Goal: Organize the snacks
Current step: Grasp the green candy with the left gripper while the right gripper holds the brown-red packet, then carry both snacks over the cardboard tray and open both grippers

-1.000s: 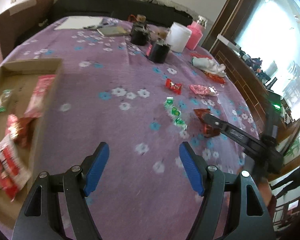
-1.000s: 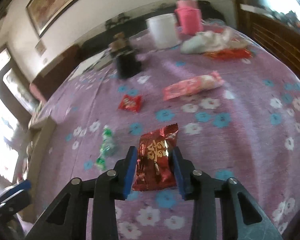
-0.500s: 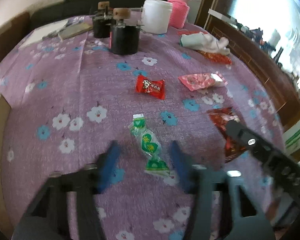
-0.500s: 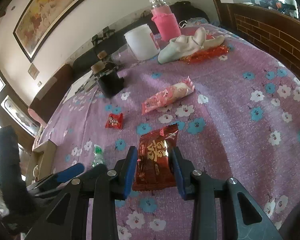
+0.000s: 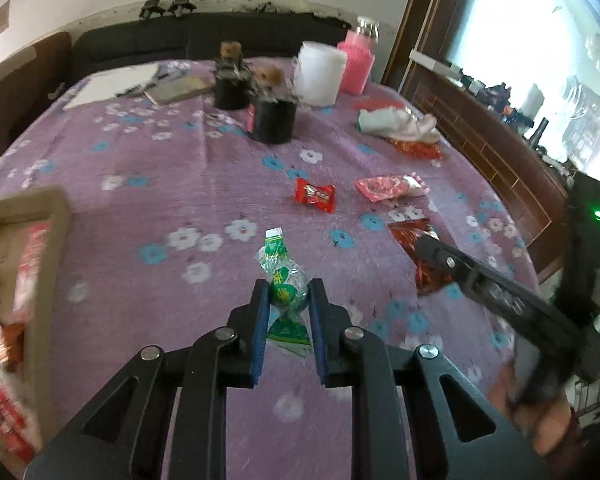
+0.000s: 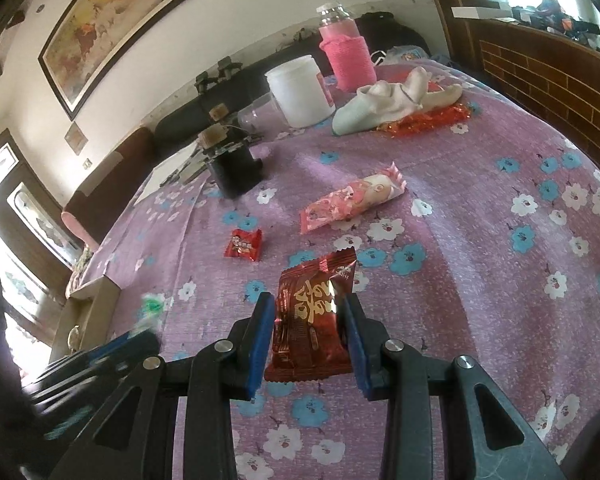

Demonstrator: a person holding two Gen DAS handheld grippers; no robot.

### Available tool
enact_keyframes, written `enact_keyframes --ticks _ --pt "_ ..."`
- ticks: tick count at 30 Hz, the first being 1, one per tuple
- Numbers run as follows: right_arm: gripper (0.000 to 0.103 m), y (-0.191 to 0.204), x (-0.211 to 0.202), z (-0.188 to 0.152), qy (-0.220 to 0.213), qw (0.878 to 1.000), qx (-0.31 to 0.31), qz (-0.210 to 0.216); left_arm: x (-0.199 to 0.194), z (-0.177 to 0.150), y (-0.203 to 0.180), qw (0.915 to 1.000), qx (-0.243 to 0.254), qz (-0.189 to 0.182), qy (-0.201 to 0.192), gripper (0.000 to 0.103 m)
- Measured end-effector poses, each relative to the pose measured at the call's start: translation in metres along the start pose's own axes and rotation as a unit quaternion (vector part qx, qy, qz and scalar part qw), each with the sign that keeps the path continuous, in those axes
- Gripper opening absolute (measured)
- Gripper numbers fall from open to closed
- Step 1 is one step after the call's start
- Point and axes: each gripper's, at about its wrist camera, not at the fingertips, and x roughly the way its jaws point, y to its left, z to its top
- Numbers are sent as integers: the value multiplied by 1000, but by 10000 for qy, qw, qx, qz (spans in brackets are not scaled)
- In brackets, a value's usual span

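Observation:
My left gripper (image 5: pixel 288 292) is shut on a green candy strip (image 5: pixel 282 276) and holds it above the purple flowered tablecloth (image 5: pixel 140 200). My right gripper (image 6: pixel 306 306) is shut on a dark red snack packet (image 6: pixel 312 312); the packet and gripper also show in the left wrist view (image 5: pixel 420 248). A small red candy (image 5: pixel 315 194) and a pink snack bag (image 5: pixel 388 188) lie on the cloth further out. A cardboard box (image 5: pixel 56 216) with several red snacks stands at the left.
Two black jars (image 5: pixel 272 116), a white tub (image 5: pixel 319 74) and a pink bottle (image 5: pixel 356 64) stand at the far side. A white cloth (image 5: pixel 396 124) lies over a red wrapper (image 5: pixel 416 148) at the right. Papers (image 5: pixel 112 84) lie at the far left.
My left gripper moved from the box to the green candy strip, shut on it and lifted it. My right gripper has kept hold of the red packet and raised it a little.

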Motion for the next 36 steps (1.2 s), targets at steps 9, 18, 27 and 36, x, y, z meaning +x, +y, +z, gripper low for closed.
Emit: enact_keyframes --ticks 9,18,27,36 --pt "36 12 -1 -6 -116 9995 -284 -45 -97 -32 88 9956 -328 652 -590 17" --pt "36 32 -6 -16 -118 9985 -419 -338 -144 -65 154 9901 -658 844 -909 17" --pt "36 119 -35 -21 24 9938 -1105 150 -144 -65 197 9874 -949 965 -822 17" --pt "35 239 -6 -2 563 9790 -1500 1263 -118 -31 238 9835 -1180 1251 -568 17"
